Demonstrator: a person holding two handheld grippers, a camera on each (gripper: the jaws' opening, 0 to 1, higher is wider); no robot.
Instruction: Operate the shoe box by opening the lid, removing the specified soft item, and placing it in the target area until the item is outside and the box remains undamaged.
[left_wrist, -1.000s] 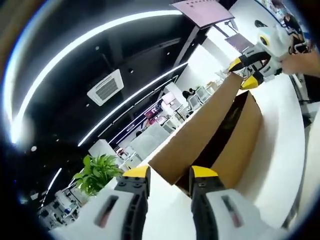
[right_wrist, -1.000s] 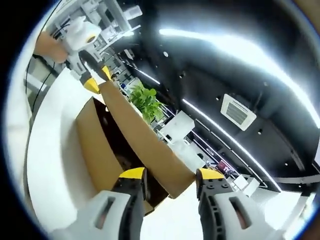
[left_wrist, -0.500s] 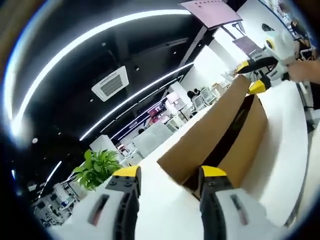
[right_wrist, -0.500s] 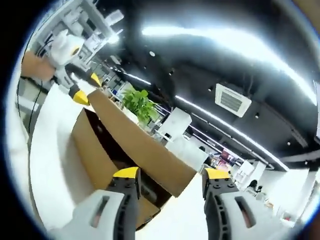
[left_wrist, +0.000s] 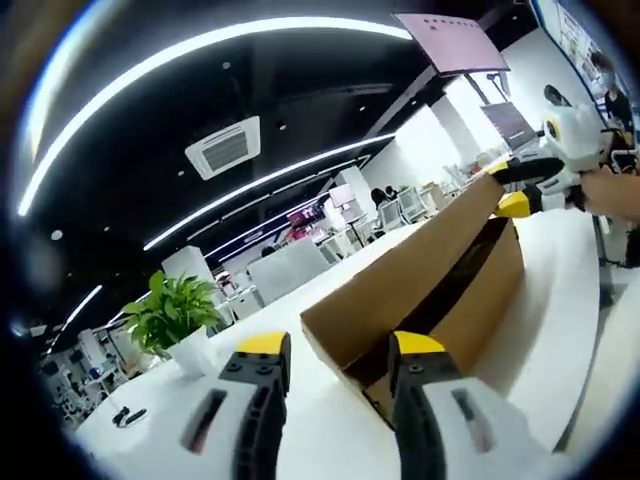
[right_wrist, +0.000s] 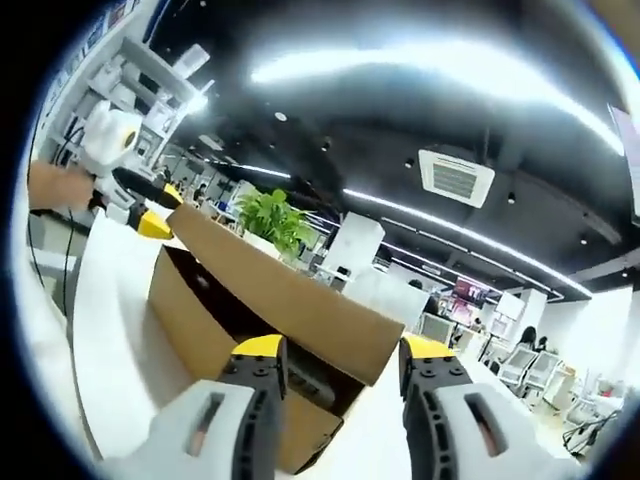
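A brown cardboard shoe box (left_wrist: 478, 302) (right_wrist: 188, 322) lies on a white table with its lid (left_wrist: 410, 275) (right_wrist: 285, 300) raised at a slant. The inside is dark, and I cannot make out any item in it. My left gripper (left_wrist: 340, 350) stands open at one end of the box, with the lid's near corner showing between its yellow tips. At the opposite end my right gripper (right_wrist: 343, 350) is open in the same way. Each gripper appears in the other's view at the lid's far corner: the right gripper (left_wrist: 505, 185) and the left gripper (right_wrist: 160, 208), each with a hand behind it.
The white table (left_wrist: 565, 300) (right_wrist: 105, 330) stretches along both sides of the box. A potted green plant (left_wrist: 170, 312) (right_wrist: 270, 215) stands beyond it. Office desks and screens lie far behind, under a dark ceiling with strip lights.
Both views have rolled toward level. The jaws of both grippers stand a little wider apart than a second ago. The lid stays raised at about the same slant.
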